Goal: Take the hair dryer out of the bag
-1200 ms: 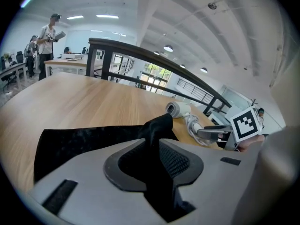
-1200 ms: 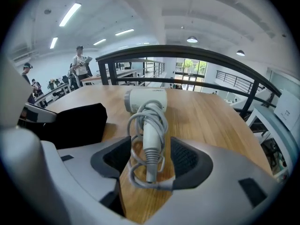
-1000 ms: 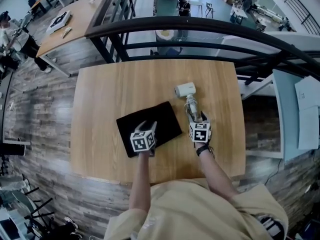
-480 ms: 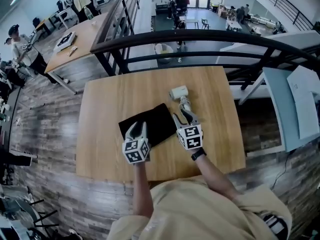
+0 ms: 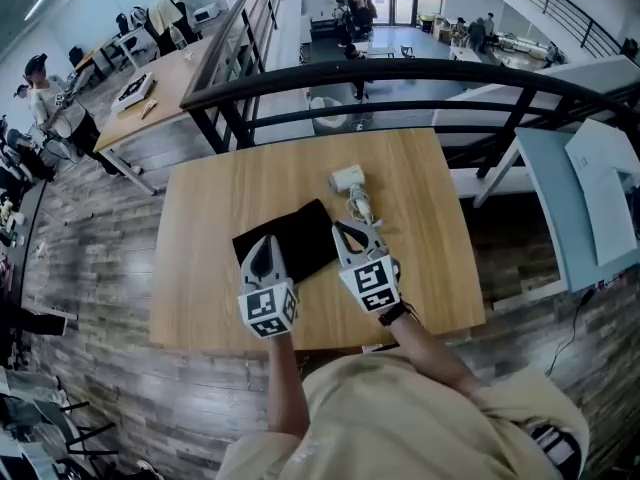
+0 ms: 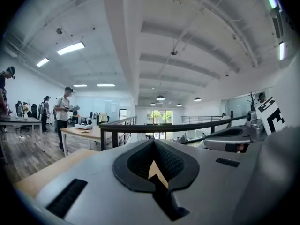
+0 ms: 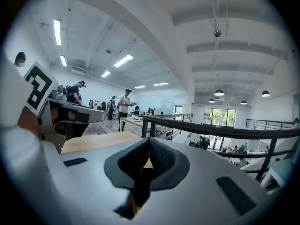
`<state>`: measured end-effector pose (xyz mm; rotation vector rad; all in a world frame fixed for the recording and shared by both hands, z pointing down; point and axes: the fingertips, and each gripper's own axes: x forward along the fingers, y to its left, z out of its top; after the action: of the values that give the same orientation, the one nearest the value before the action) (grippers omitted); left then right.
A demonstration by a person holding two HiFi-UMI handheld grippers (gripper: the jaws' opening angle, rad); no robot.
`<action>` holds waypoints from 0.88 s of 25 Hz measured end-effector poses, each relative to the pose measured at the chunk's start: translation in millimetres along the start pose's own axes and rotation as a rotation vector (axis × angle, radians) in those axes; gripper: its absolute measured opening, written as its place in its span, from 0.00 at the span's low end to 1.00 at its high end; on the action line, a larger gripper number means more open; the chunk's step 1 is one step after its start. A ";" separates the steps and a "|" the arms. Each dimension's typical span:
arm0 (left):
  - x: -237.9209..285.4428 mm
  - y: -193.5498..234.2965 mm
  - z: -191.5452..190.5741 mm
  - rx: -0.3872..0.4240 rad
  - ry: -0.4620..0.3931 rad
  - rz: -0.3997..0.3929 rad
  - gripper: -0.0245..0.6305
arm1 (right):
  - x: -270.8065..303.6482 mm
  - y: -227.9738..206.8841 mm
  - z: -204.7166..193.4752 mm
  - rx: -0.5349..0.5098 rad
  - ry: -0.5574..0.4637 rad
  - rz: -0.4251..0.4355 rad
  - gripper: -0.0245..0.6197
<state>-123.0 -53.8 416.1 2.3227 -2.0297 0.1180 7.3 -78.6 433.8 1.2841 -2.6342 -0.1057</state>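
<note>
A flat black bag [image 5: 295,238] lies on the wooden table [image 5: 210,198]. To its right, outside the bag, the white hair dryer [image 5: 348,179] lies with its handle pointing toward me. In the head view my left gripper [image 5: 262,242] hangs above the bag's near edge, shut and empty. Beside it my right gripper [image 5: 342,228] is raised near the dryer's handle end, also shut on nothing. The left gripper view shows its jaws [image 6: 152,162] closed together, pointing level over the railing. The right gripper view shows the same of its jaws [image 7: 148,161].
A black railing [image 5: 400,73] runs along the table's far edge, with a drop to a lower floor behind it. A pale desk with papers [image 5: 590,198] stands to the right. Another wooden table [image 5: 140,93] and people are at the far left.
Both grippers have lifted off the table toward me and gone from open to shut, empty. The bag and hair dryer stay where they lay.
</note>
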 end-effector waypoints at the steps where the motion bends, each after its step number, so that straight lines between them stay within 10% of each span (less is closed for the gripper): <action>1: -3.0 -3.1 4.0 0.002 -0.018 0.001 0.05 | -4.0 1.8 3.1 -0.017 -0.008 0.006 0.06; 22: -3.4 -28.9 18.1 0.048 -0.069 -0.038 0.05 | -24.9 -5.2 30.0 -0.035 -0.105 -0.024 0.06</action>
<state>-94.4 -48.2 398.0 2.4251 -2.0349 0.0870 19.7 -63.0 399.8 1.3338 -2.6915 -0.2289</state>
